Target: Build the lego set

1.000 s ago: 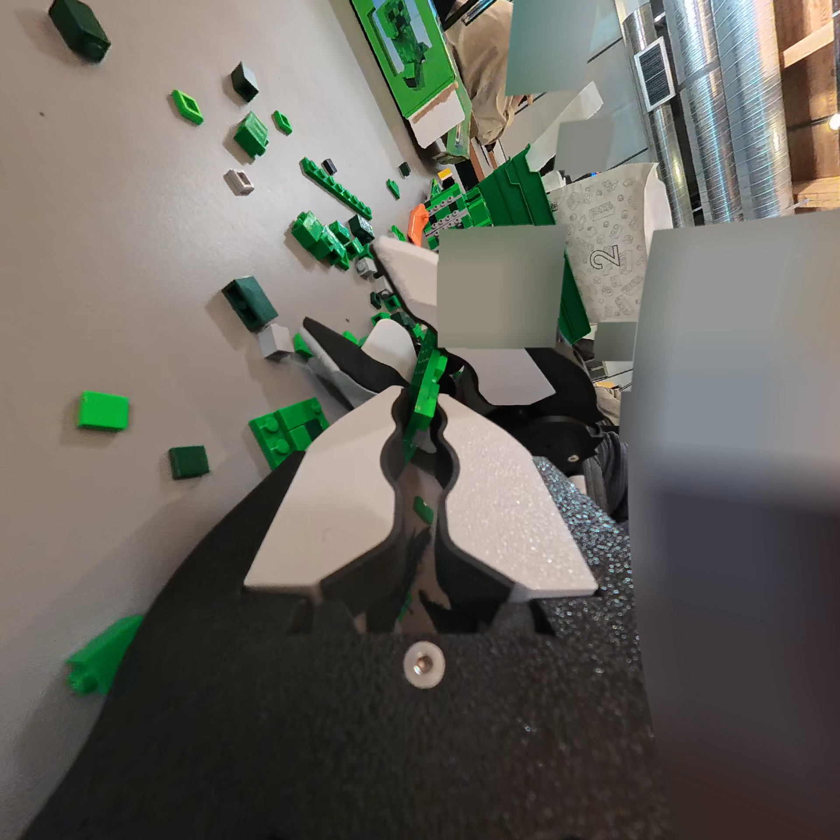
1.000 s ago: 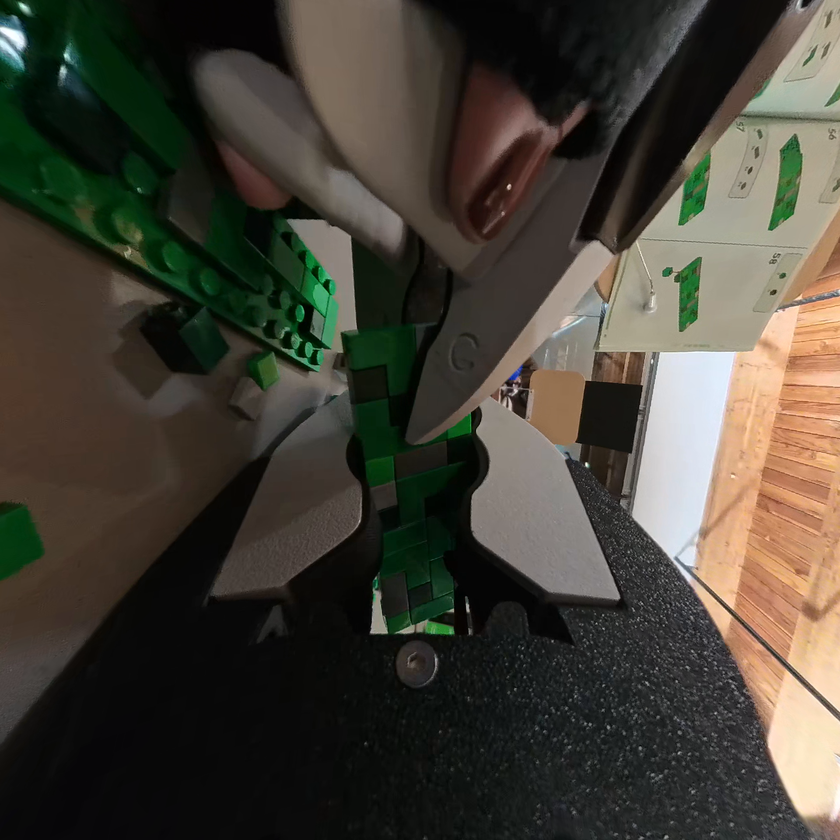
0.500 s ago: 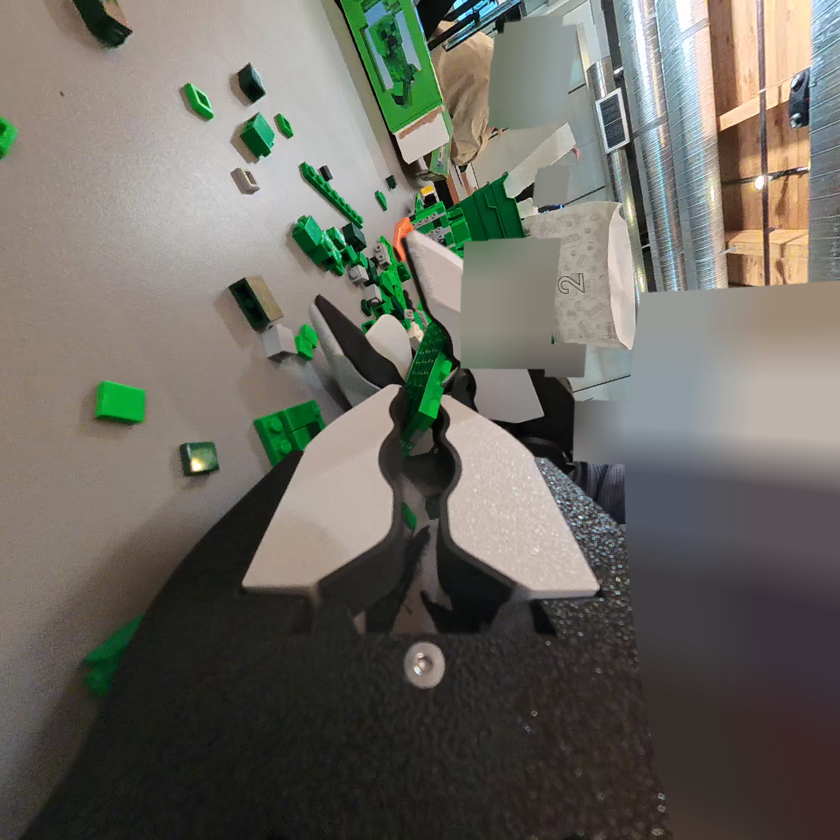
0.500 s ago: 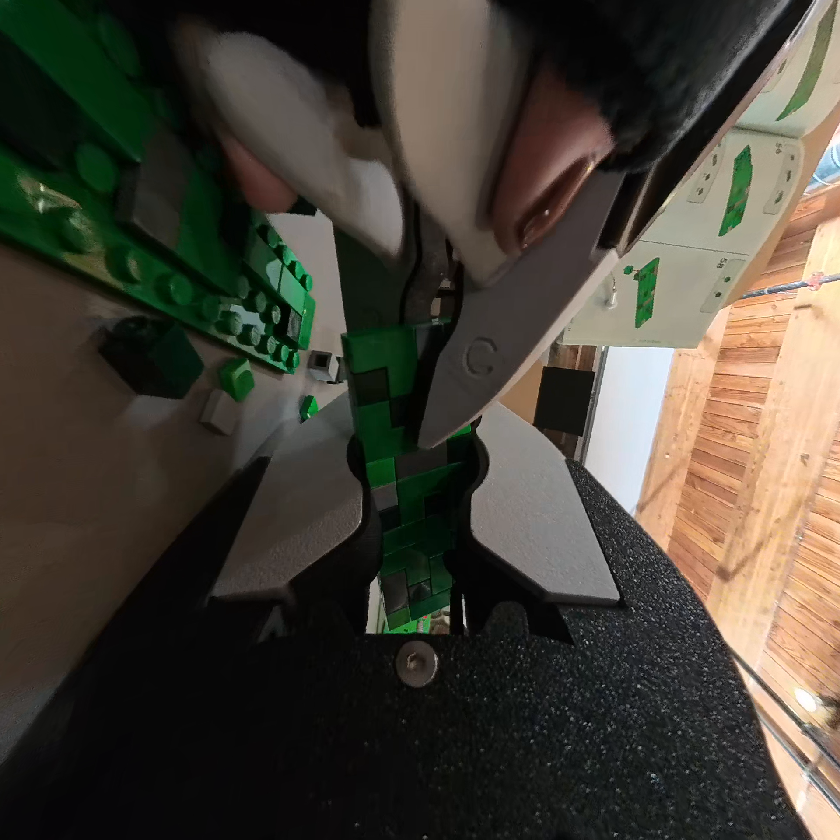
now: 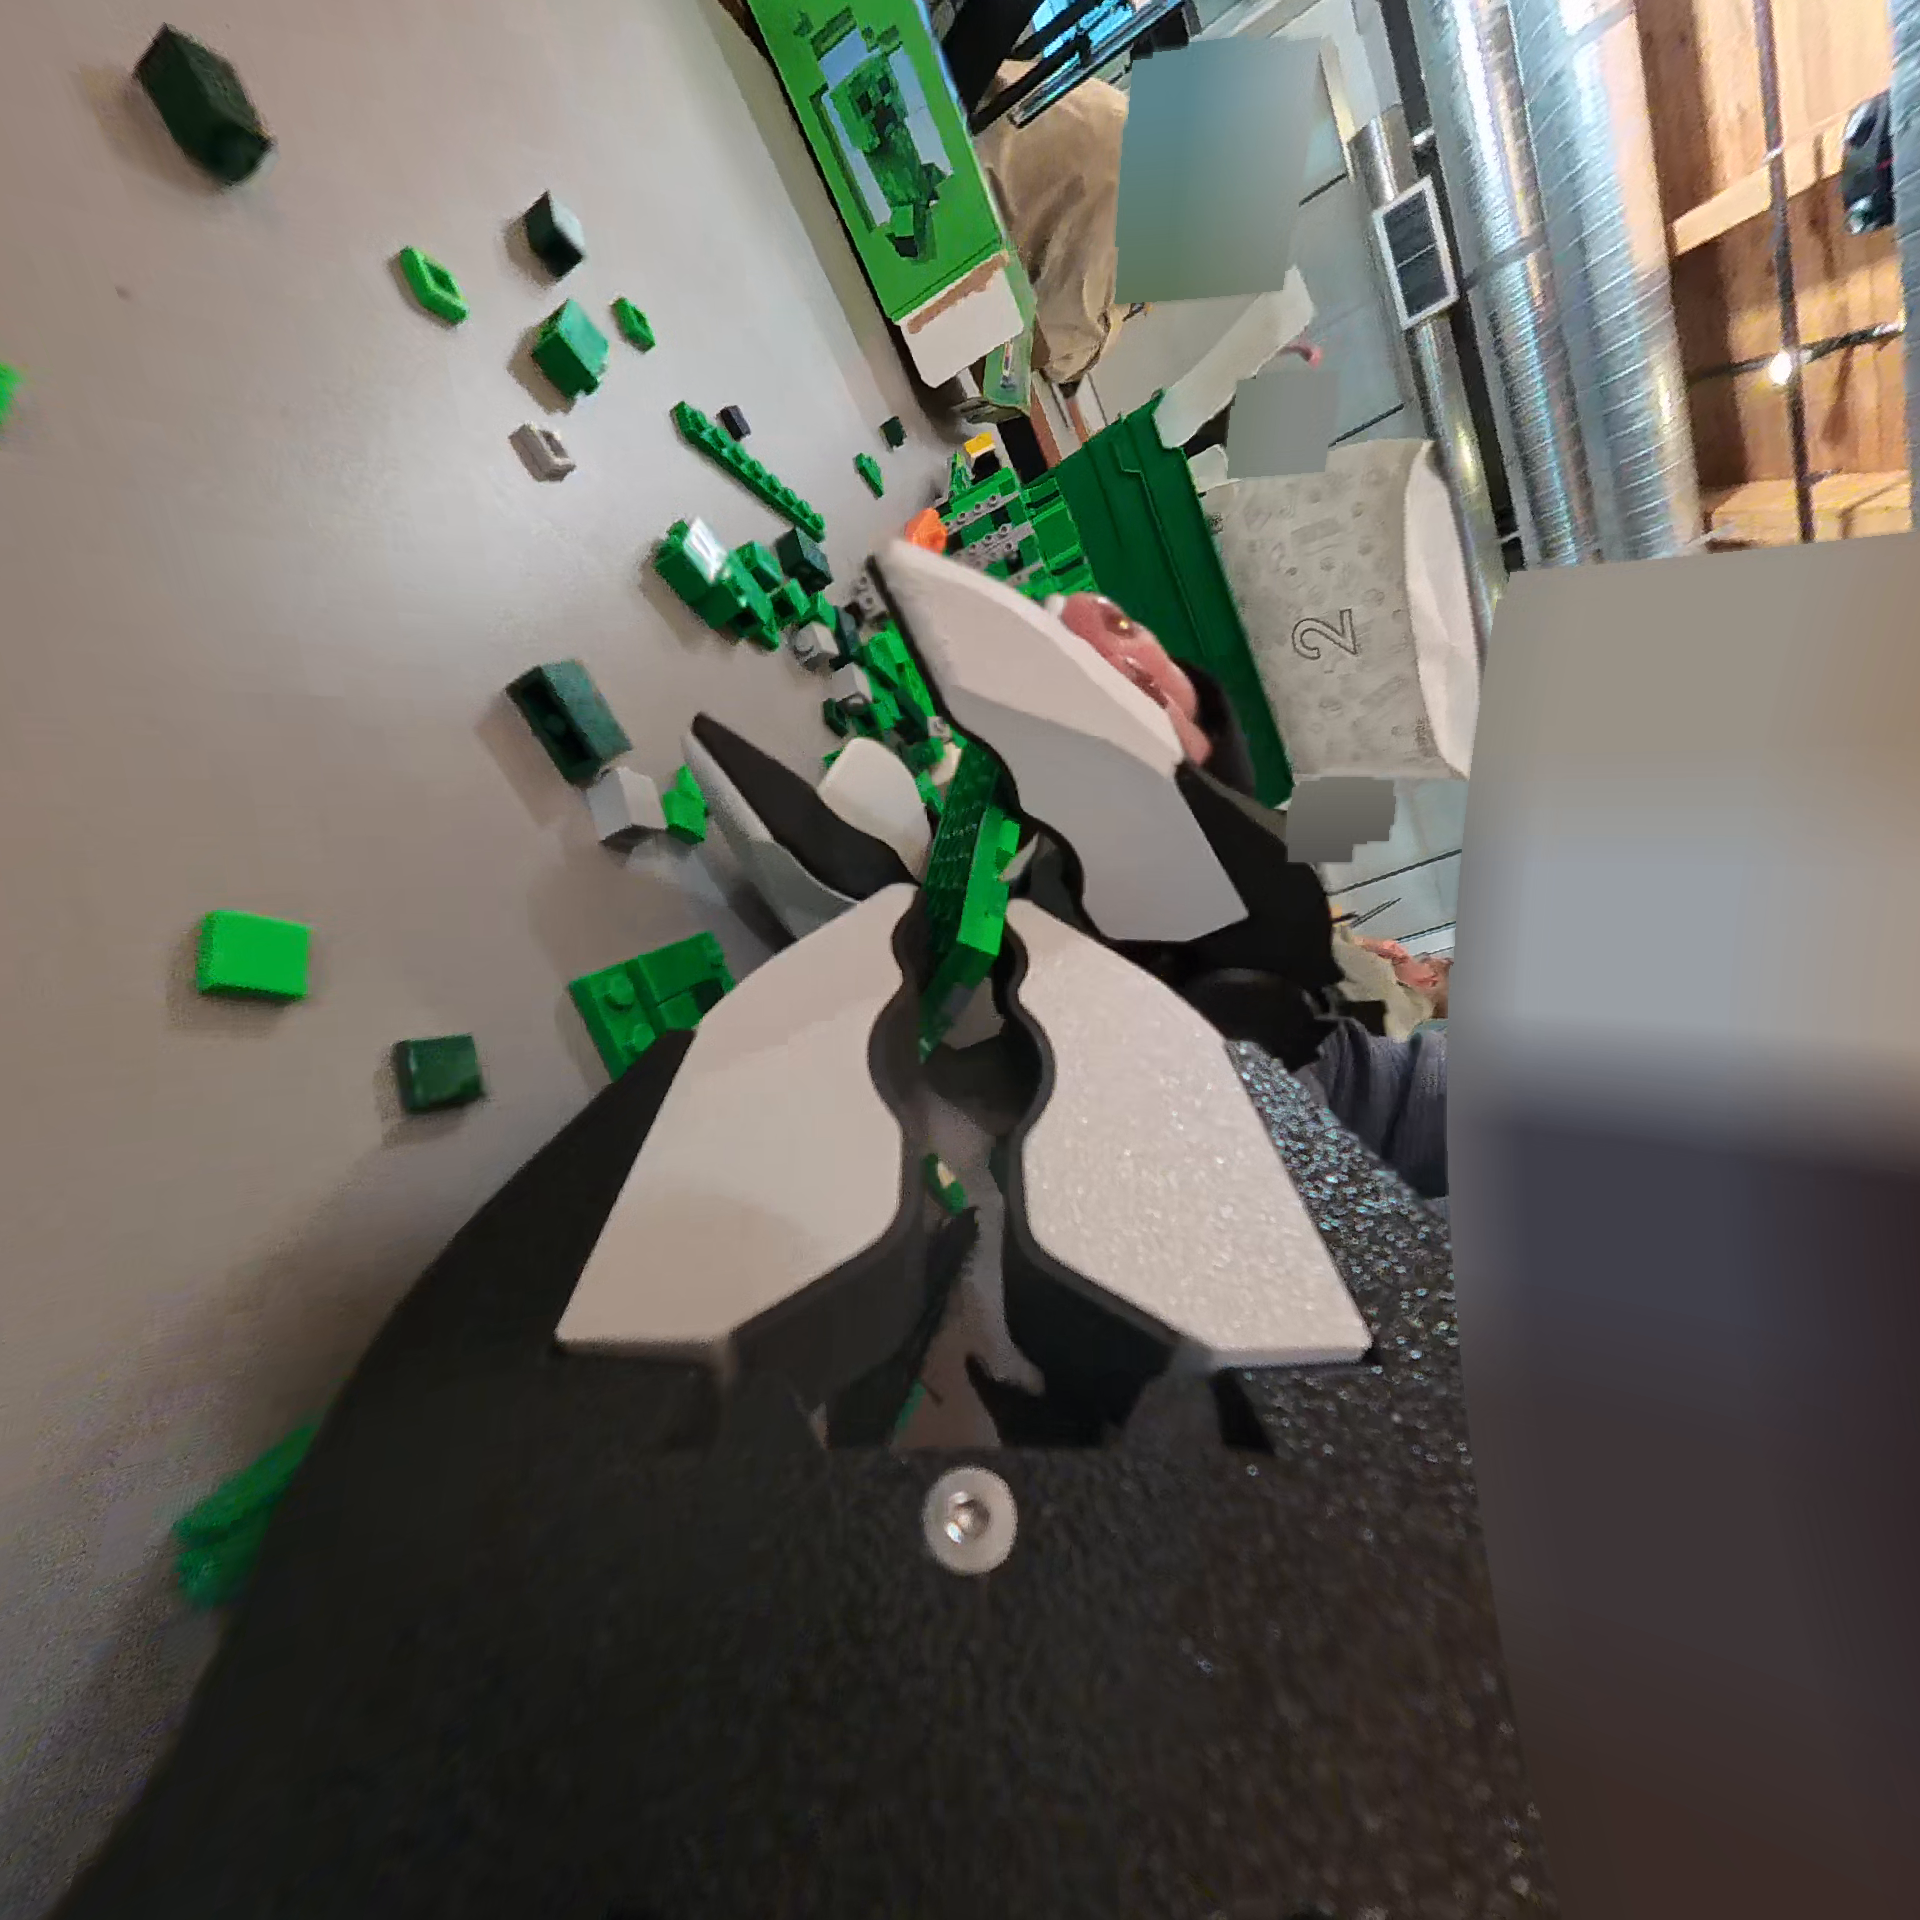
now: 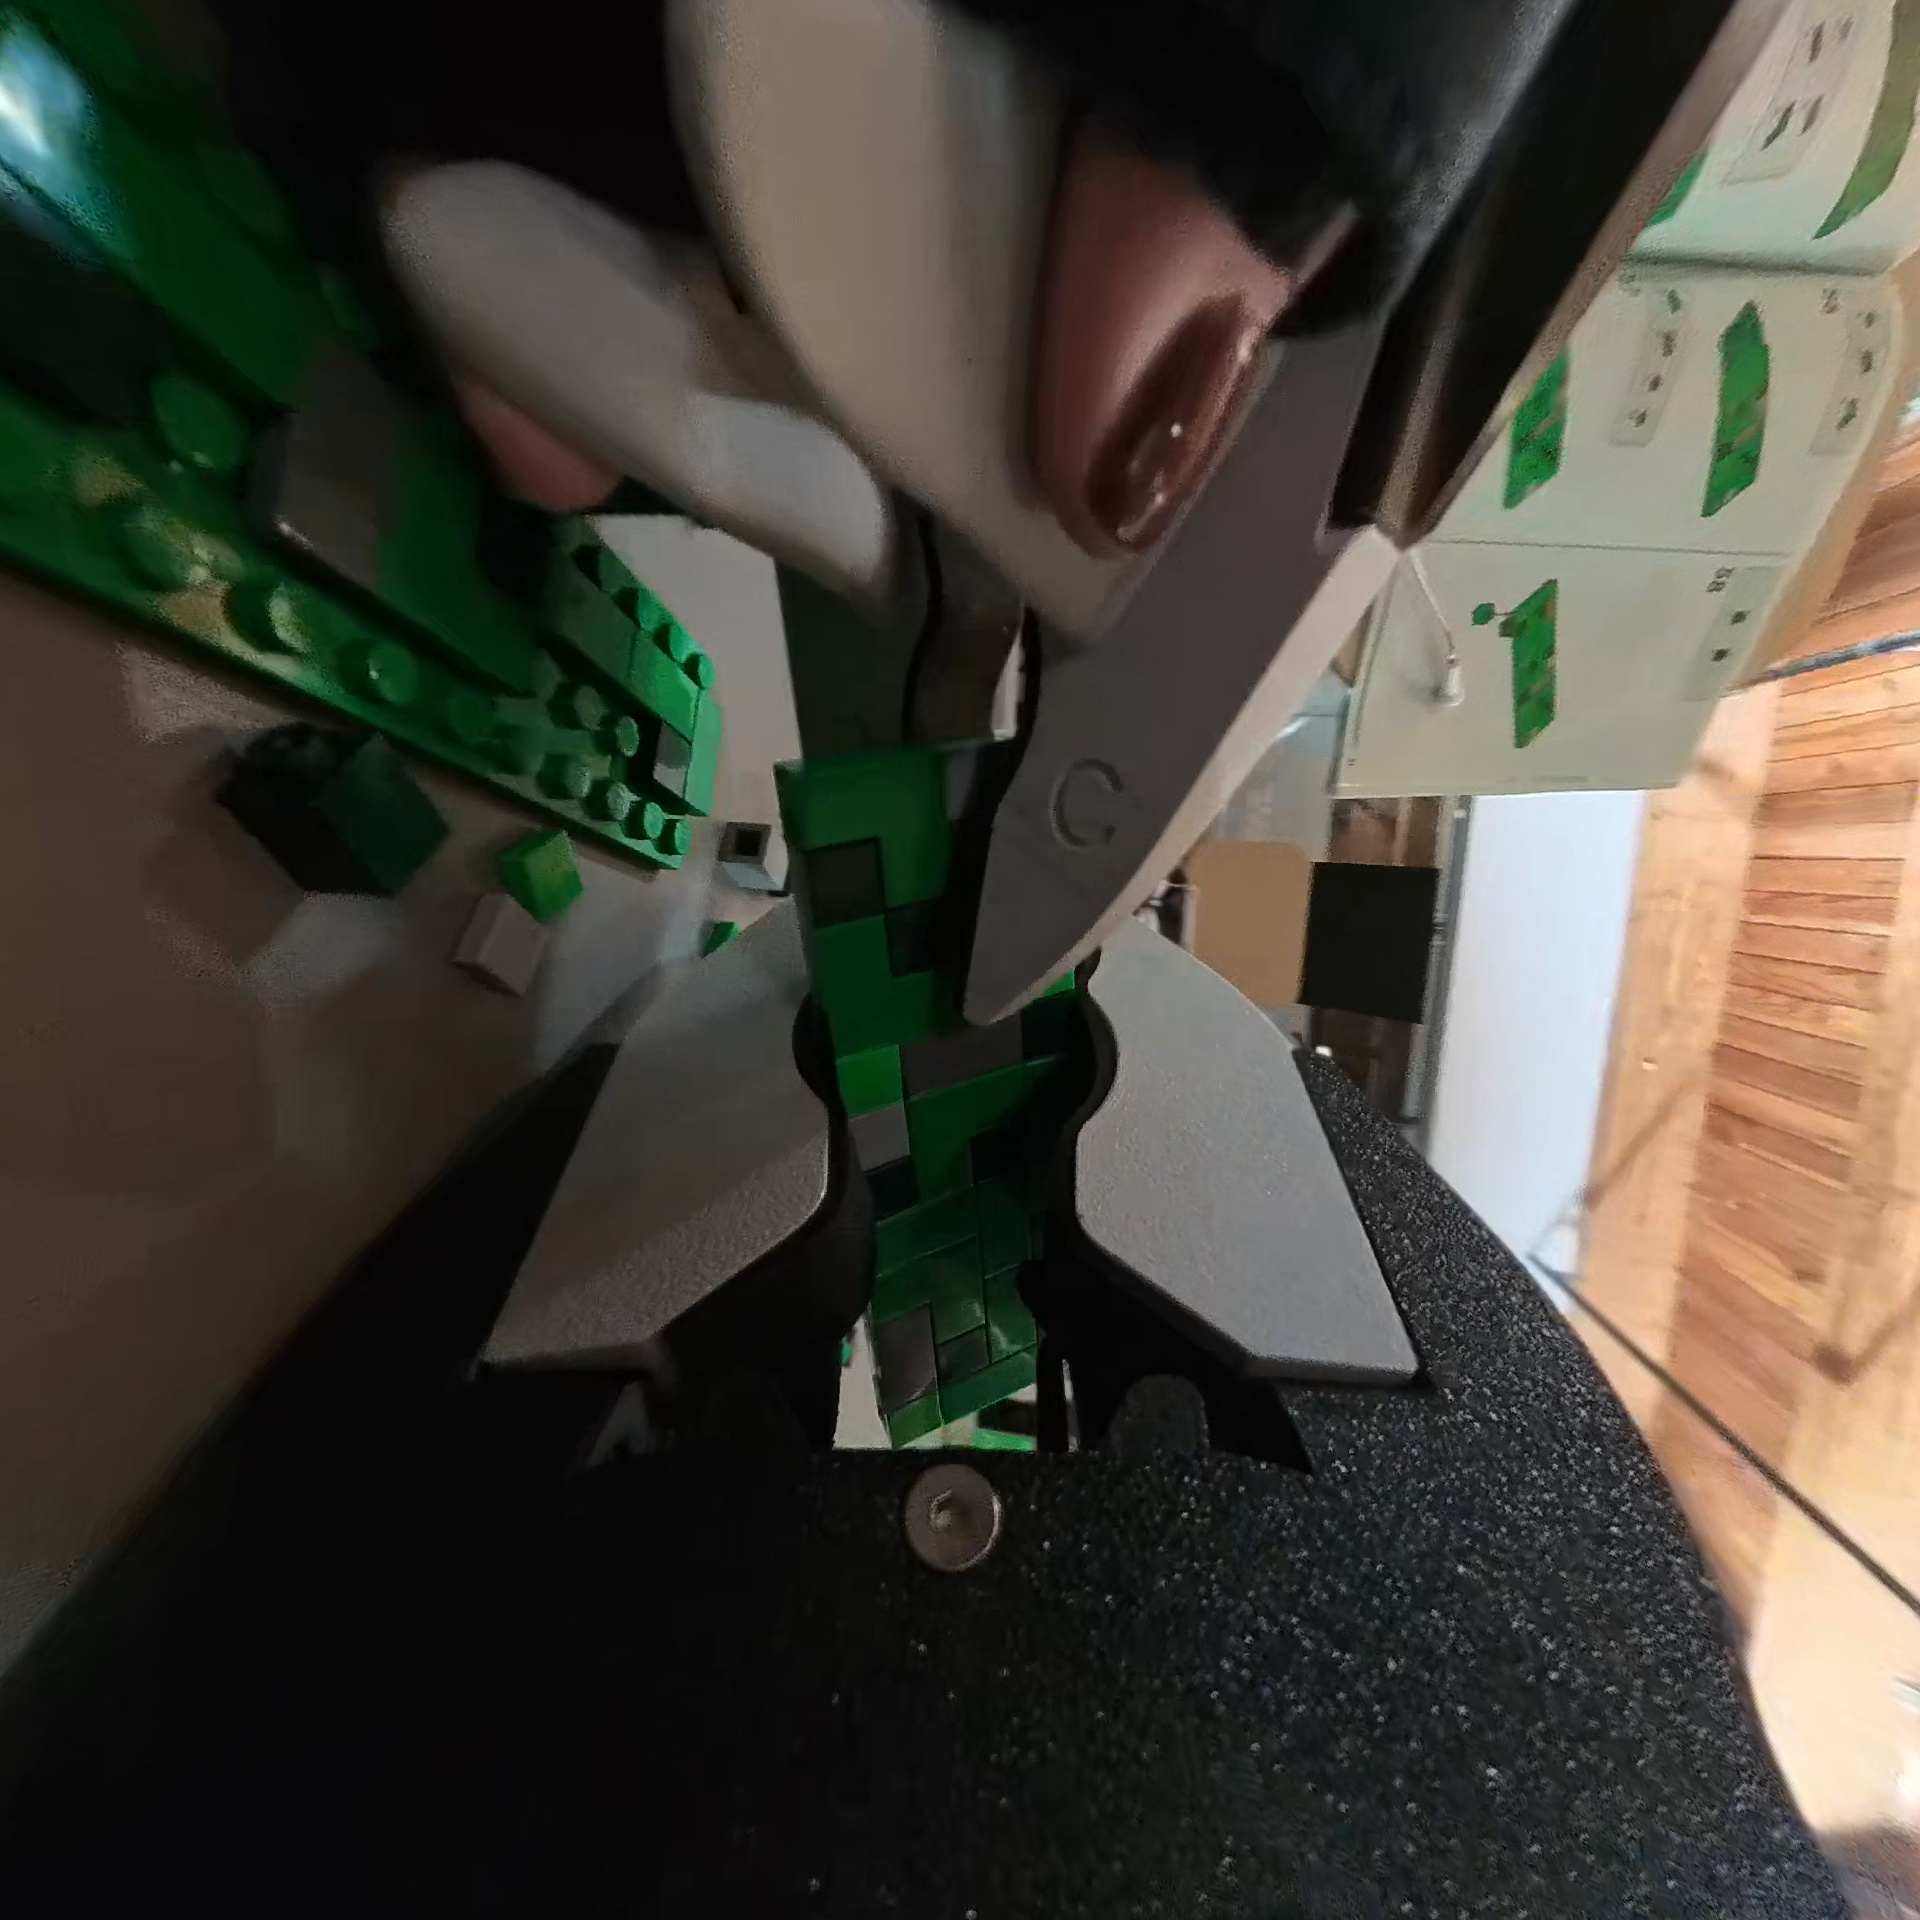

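A flat lego panel tiled in green and grey [image 6: 914, 1049] is held off the grey table by both grippers. My right gripper [image 6: 940, 997] is shut on its lower part. My left gripper [image 5: 961, 914] is shut on the panel's edge [image 5: 971, 883], seen edge-on in the left wrist view. In the right wrist view the left gripper [image 6: 935, 717] comes down from above, with a person's fingertip [image 6: 1153, 436] on it. In the left wrist view the right gripper [image 5: 966, 821] shows just beyond my fingers. Where the two grips meet is hidden.
Many loose green, dark green and grey bricks [image 5: 566, 717] lie on the grey table [image 5: 260, 623]. A green box [image 5: 883, 156] and a paper bag [image 5: 1340, 634] stand at the far edge. A large studded green plate build [image 6: 364, 644] and an open instruction booklet [image 6: 1538, 623] are close by. My hands' fingertips stand some 5 cm from each other.
Both grippers stay shut on the panel. The views have shifted and tilted a little; the left gripper's finger sits slightly lower over the panel in the right wrist view.
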`<move>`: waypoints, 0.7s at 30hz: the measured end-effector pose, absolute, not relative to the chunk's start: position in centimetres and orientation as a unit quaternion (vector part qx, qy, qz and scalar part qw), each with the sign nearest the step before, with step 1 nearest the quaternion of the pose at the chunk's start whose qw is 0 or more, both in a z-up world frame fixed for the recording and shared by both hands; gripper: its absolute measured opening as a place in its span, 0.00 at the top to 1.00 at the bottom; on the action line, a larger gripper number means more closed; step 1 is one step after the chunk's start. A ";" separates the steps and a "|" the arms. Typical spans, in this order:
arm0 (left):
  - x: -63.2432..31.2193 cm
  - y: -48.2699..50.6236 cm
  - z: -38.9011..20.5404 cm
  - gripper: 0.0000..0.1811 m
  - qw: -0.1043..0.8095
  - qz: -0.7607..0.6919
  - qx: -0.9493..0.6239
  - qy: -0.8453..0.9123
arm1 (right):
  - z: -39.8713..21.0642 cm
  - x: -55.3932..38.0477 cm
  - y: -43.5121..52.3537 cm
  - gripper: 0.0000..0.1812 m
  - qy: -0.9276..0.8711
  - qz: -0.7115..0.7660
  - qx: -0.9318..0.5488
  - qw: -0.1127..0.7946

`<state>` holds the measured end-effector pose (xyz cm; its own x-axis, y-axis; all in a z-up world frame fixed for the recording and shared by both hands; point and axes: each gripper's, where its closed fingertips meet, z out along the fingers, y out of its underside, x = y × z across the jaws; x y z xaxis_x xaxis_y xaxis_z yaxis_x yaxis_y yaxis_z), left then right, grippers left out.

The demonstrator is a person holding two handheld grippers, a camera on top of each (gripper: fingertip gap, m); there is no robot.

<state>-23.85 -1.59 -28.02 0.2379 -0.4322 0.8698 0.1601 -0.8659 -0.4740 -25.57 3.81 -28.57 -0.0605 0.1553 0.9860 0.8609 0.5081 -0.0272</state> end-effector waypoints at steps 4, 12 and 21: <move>-23.6 -1.5 -26.8 0.89 0.301 -0.601 -0.729 0.130 | -28.4 -25.4 4.0 0.79 -0.657 -0.269 -0.420 0.566; -22.6 -1.7 -26.7 0.67 0.365 -0.533 -0.735 0.204 | -28.1 -25.5 3.3 0.79 -0.655 -0.253 -0.410 0.582; -25.1 0.6 -24.5 0.50 0.462 -0.528 -0.701 0.127 | -26.5 -24.9 3.8 0.79 -0.614 -0.244 -0.404 0.632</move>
